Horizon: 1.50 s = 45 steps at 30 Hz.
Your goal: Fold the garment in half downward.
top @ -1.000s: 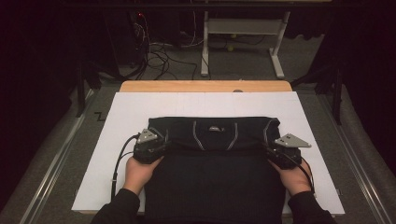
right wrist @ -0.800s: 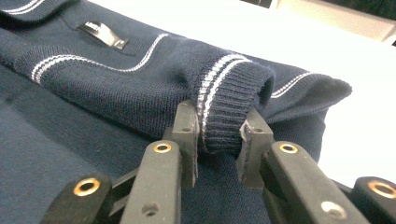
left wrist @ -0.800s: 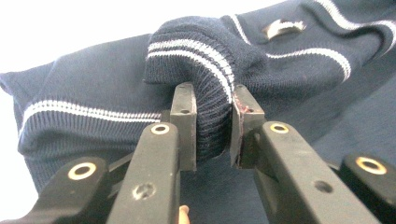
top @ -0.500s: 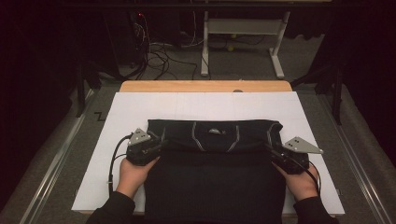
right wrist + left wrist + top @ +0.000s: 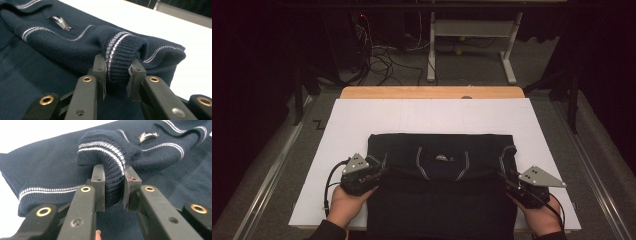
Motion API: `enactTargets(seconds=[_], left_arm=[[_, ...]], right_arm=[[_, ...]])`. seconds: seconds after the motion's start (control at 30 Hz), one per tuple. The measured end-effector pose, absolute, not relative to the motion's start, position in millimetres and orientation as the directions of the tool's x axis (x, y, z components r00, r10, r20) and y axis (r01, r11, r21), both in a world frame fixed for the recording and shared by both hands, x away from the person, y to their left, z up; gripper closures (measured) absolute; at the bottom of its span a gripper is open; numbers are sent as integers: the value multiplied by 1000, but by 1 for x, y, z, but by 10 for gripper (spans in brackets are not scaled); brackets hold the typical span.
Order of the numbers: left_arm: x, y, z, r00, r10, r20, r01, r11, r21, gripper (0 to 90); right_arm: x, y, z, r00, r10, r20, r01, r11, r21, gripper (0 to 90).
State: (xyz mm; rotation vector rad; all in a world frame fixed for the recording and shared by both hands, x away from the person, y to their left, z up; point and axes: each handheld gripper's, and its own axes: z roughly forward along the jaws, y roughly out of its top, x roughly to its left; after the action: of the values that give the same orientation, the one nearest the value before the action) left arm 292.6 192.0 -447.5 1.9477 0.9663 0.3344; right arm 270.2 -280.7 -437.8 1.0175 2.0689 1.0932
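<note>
A dark navy knit sweater [image 5: 442,205] with thin white stripes lies on the white board [image 5: 427,117]; its far part is folded back toward the person, with the neck label [image 5: 442,158] facing up. My left gripper [image 5: 379,172] is at the fold's left end. In the left gripper view my left gripper [image 5: 113,173] is shut on a ribbed, white-striped cuff [image 5: 112,170]. My right gripper [image 5: 507,177] is at the fold's right end. In the right gripper view my right gripper [image 5: 117,65] is shut on the other ribbed striped cuff [image 5: 120,55]. A hand holds each gripper.
The white board lies on a wooden table [image 5: 432,92] whose far edge shows beyond it. Metal rails [image 5: 267,180] run along both sides. Past the table stand a white desk frame [image 5: 472,30] and a tangle of floor cables [image 5: 382,55].
Both grippers have drawn toward the person and slightly outward, carrying the cuffs. The sweater's folded far edge has come nearer with them, baring more white board beyond it.
</note>
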Motion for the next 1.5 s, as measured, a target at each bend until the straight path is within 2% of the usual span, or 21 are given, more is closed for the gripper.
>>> enactTargets(seconds=[0.23, 0.47, 0.7, 0.87, 1.2, 1.33, 1.5], left_arm=[[279, 191, -455, 673, 724, -152, 510, -305, 804, 711], [271, 191, -464, 667, 723, -182, 554, -317, 770, 706], [267, 191, -468, 671, 723, -164, 559, -348, 752, 701], [267, 191, -476, 666, 721, -190, 594, -360, 719, 671], [262, 192, -478, 670, 723, -171, 583, -368, 725, 624], [261, 193, -478, 662, 726, -186, 588, -350, 729, 533], [262, 197, -473, 638, 747, -187, 577, -303, 759, 367]], right_arm=[[253, -282, -442, -552, 822, -142, 361, 389, 847, 735], [247, -288, -451, -566, 820, -89, 410, 373, 832, 729], [239, -288, -455, -579, 811, -88, 425, 393, 816, 725], [237, -287, -462, -588, 803, -103, 451, 430, 782, 715], [239, -287, -470, -598, 796, -97, 499, 464, 732, 704], [238, -288, -470, -601, 795, -84, 499, 455, 738, 670], [237, -290, -466, -592, 804, -66, 471, 411, 781, 530]])
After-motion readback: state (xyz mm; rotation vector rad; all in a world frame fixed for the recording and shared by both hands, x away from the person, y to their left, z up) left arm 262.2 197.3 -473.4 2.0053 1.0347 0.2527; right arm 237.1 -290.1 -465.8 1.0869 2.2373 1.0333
